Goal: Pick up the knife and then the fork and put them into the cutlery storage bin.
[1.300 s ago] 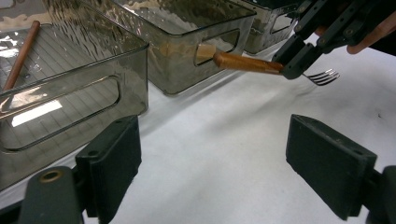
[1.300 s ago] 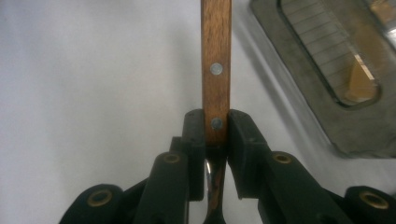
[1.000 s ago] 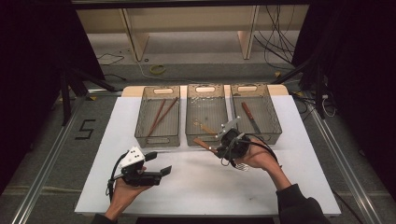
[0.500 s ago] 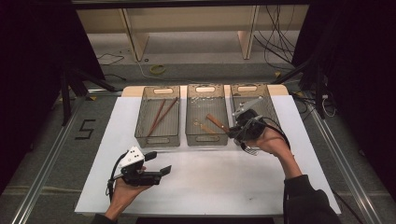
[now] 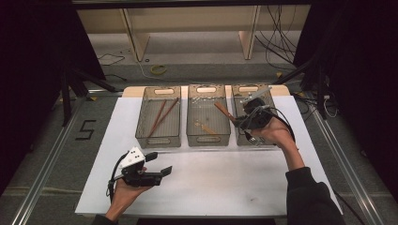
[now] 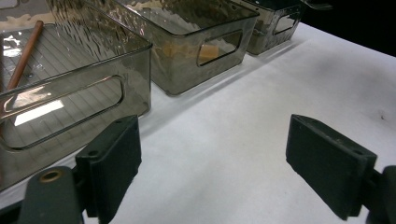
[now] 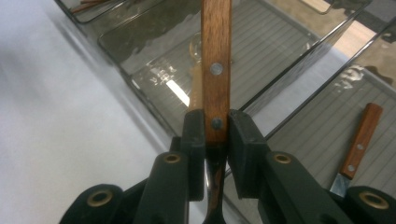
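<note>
White paper covers the table point(image 5: 206, 187), and three smoky clear bins sit in a row at its far side. From the high view, the right gripper point(image 5: 244, 121) hangs over the gap between the middle bin point(image 5: 208, 136) and the right bin point(image 5: 238, 136), clamped on a wooden-handled utensil point(image 5: 224, 111). Its long axis slants across the middle bin's right wall, handle aimed up-left over the middle bin, metal end poking out below the hand. A second ago that gripper was down at the middle bin's near edge over the paper; now it has lifted and swung right. The left gripper point(image 5: 157, 168) sits near of the left bin point(image 5: 158, 123), jaws spread wide, nothing in them, unmoved.

Left gripper view: wide-open jaws frame bare paper beside the left bin.

Right gripper view: pads point(image 7: 243, 135) pinch the utensil's handle point(image 7: 215, 70), reddish-brown wood with two metal rivets, pointing straight away over the middle bin. A similar wooden-handled piece point(image 7: 357, 147) lies in the right bin.
</note>
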The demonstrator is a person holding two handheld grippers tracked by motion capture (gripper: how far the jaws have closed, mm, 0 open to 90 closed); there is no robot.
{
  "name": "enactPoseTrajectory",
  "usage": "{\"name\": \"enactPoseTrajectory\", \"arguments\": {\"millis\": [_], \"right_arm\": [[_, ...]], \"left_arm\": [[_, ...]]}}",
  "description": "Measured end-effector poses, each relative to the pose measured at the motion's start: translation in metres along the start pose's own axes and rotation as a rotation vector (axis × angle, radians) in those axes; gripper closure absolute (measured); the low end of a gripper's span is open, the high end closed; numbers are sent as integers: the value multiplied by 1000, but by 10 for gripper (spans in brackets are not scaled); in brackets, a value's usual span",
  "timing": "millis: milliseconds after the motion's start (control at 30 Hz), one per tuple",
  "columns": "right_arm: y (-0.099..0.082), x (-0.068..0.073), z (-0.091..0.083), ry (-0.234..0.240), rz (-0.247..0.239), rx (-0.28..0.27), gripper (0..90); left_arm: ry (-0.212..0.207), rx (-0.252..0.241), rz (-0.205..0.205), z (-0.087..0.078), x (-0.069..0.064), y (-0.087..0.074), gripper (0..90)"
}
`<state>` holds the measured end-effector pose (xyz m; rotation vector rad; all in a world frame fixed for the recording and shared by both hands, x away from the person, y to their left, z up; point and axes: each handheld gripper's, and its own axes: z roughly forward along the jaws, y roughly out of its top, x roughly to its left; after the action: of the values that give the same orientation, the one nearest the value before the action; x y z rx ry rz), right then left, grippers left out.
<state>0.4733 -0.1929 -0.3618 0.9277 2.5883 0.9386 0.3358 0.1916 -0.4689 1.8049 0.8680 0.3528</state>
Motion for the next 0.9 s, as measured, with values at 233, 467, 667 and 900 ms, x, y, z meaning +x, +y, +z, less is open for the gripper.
{"name": "enactPoseTrajectory", "arguments": {"millis": [233, 467, 667, 900], "right_arm": [[6, -20, -5, -38, 76, -54, 783], [10, -50, -9, -86, 149, -52, 782], [9, -70, -9, -132, 204, -51, 782], [5, -85, -4, -159, 254, -40, 781]], "left_arm": [[0, -1, -2, 0, 0, 0, 175], [-1, 1, 0, 0, 0, 0, 175], [-1, 0, -1, 0, 0, 0, 175], [0, -1, -3, 0, 0, 0, 175]]}}
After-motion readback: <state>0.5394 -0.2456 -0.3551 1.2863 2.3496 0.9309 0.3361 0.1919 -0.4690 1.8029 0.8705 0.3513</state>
